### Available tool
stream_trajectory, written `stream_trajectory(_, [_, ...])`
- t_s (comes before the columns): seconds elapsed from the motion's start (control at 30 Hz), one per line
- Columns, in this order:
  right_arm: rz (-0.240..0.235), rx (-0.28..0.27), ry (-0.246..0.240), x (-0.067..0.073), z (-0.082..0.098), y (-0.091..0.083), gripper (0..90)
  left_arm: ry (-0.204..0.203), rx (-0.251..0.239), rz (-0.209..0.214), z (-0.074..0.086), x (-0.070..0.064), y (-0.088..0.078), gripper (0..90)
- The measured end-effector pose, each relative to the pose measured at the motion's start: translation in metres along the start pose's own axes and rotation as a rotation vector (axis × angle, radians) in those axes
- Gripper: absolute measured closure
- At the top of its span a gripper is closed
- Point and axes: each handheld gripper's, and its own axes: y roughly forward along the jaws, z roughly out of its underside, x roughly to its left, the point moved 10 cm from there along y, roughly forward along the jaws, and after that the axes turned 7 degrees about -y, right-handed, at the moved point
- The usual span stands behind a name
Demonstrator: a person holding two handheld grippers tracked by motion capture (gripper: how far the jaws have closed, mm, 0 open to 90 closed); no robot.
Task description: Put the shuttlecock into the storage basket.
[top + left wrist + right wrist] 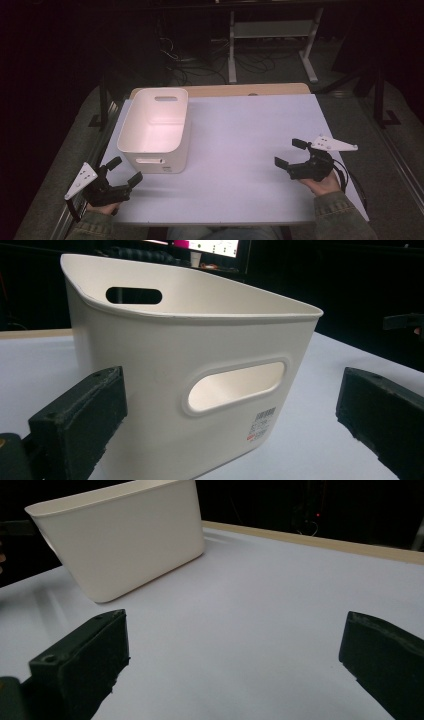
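Both the left gripper (125,172) and the right gripper (290,152) hold their fingers wide apart, gripping nothing, white plastic bin (155,129) on the surface (240,150) near the left.

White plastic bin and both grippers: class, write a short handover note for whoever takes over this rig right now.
Left gripper: open, holding nothing, at the table's near left corner, aimed at the bin's near wall, apart from it.
Right gripper: open, holding nothing, at the right side of the table, far from the bin.
White plastic bin with slot handles: upright on the left half of the pale table; what shows of its inside looks empty.
Done: nothing visible; the bin is ungripped.
Left: probably close in on the bin, the left gripper being nearest.
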Motion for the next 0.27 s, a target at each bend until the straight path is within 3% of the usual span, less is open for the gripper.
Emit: stream_trajectory(0.27, [0.019,-0.022,-0.004,-0.0024,0.0020,-0.0067,0.0,-0.004,-0.001,0.002,-0.0001,-0.0004,0.0003,0.0])
